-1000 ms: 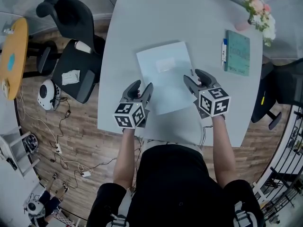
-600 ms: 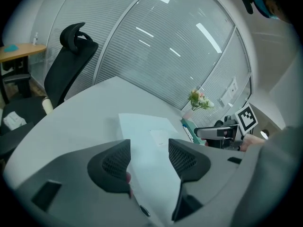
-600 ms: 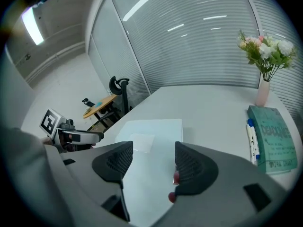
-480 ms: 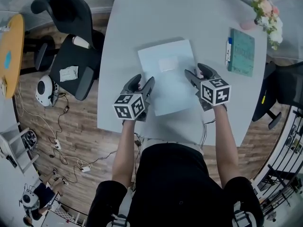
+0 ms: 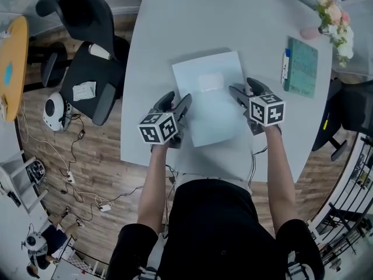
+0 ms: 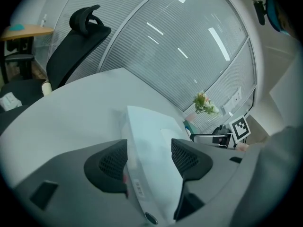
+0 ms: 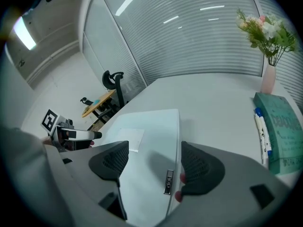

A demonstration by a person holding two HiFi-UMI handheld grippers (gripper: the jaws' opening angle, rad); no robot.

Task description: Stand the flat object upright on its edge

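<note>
Only the gripper views show the left gripper and right gripper with jaws apart, just opened, each astride an edge of the flat laptop. Flowers stand in the far-right vase.

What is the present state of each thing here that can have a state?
flat object: lying flat on the table, not yet upright.
left tongs: open, jaws just been opening, flat object's left edge between them, ungripped.
right tongs: open, jaws just been opening, its right edge between them, ungripped.
green notebook: closed, lying flat.
flower vase: standing upright.
</note>
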